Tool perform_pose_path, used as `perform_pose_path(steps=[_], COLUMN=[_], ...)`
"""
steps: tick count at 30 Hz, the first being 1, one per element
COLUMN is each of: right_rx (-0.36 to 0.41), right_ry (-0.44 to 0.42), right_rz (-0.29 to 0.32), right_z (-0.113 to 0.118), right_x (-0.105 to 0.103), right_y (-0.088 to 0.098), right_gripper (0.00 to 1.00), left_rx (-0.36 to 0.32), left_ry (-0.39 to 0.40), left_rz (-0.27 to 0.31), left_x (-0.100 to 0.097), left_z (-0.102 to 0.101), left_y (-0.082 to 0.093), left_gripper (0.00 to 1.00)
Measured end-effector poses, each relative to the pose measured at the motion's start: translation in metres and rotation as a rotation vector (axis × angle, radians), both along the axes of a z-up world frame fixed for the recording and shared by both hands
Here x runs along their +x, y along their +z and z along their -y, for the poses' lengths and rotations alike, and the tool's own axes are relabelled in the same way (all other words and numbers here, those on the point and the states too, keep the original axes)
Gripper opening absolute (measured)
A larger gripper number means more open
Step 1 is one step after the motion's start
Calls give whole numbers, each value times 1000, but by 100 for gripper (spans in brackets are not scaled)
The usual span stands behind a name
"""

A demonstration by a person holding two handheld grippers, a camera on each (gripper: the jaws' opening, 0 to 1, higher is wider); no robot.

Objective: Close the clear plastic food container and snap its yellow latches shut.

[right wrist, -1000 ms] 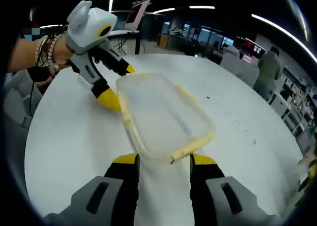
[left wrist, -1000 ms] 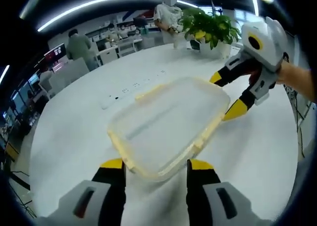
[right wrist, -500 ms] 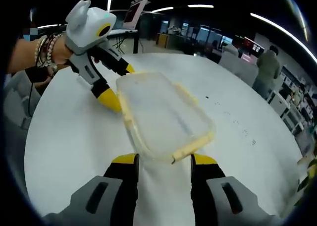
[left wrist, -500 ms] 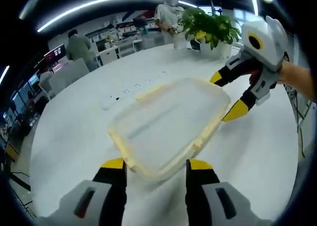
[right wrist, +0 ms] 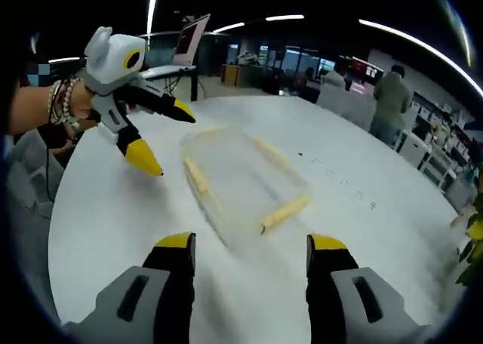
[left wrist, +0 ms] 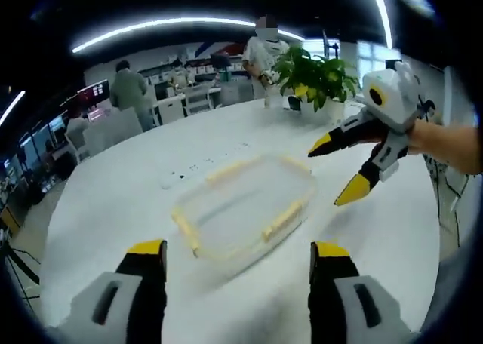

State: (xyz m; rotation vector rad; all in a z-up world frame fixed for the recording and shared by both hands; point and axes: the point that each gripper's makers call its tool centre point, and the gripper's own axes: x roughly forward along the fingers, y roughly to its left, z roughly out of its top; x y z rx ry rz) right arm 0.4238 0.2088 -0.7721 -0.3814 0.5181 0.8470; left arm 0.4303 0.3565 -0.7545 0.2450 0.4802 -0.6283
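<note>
Container lying flat on the white surface, lid on, yellow latches along its edges. Left tongs spread wide, just short of the container's near end, touching nothing. Right tongs likewise spread, apart from the opposite end, gripping nothing. Potted plant at the surface's far edge; people standing beyond.

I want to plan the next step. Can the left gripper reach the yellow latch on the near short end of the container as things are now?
Probably yes. The left gripper is open, and the container lies on the white table straight ahead of its jaws, with nothing between. The right gripper is off to the far side.
</note>
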Motion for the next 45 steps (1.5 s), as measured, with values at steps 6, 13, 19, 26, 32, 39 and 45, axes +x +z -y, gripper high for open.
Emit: perform_pose_path(steps=[6, 13, 19, 26, 32, 39, 45], right_rx=[17, 56, 147, 180, 207, 306, 328], right_ry=[-13, -65, -87, -170, -216, -292, -378], right_rz=[26, 47, 106, 144, 126, 168, 176], right_z=[4, 8, 2, 2, -4, -8, -1], right_x=[-25, -56, -90, -120, -153, -197, -231], right_y=[15, 33, 52, 64, 62, 69, 70], right_gripper=[64, 78, 79, 99, 100, 100, 100], left_rx=[-34, -96, -227, -358, -410, -380, -410], left_ry=[-75, -105, -144, -124, -46, 11, 65], left_rz=[57, 86, 146, 177, 138, 168, 211], left_x=[-25, -62, -107, -155, -191, -226, -243], left_z=[3, -5, -22, -55, -96, -140, -159], left_y=[23, 42, 69, 89, 88, 79, 83], left_gripper=[96, 99, 99, 99, 99, 99, 99])
